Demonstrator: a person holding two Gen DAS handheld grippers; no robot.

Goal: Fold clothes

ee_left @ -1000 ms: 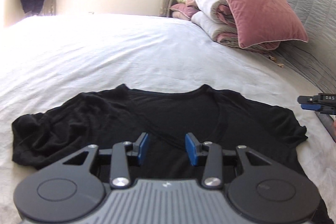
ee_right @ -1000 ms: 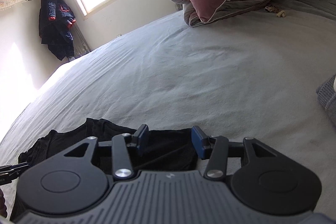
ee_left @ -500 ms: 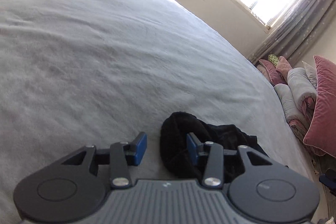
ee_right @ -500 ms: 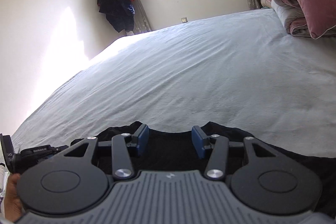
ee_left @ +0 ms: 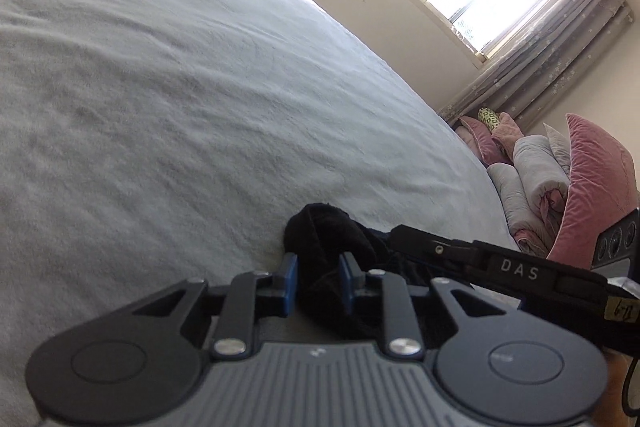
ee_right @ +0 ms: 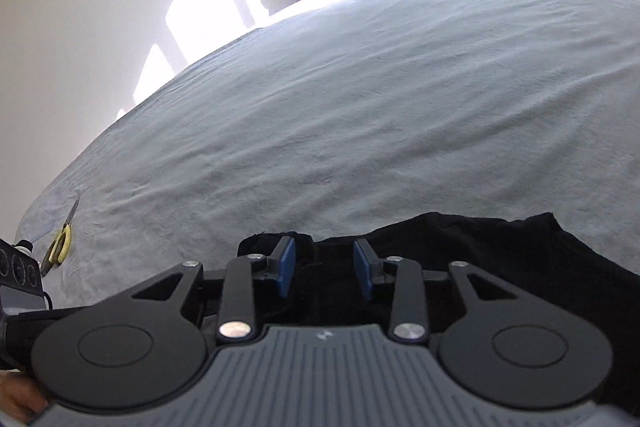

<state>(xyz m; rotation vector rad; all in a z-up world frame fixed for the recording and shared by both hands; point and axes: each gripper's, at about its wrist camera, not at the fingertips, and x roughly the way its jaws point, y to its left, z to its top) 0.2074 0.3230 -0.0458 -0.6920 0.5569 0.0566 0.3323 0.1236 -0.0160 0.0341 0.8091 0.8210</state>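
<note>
The left gripper (ee_left: 318,281) is closing, its blue pads pinching a bunched sleeve of the black T-shirt (ee_left: 320,239) that lies on the grey bedsheet (ee_left: 180,99). The right gripper (ee_right: 325,269) is also closing, with shirt fabric between its pads but not yet squeezed. Yellow-handled scissors (ee_right: 60,241) lie far to its left.

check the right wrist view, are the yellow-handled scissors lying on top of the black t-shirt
No, the yellow-handled scissors lie on the bare grey bedsheet far off to the left, well apart from the black t-shirt.
</note>
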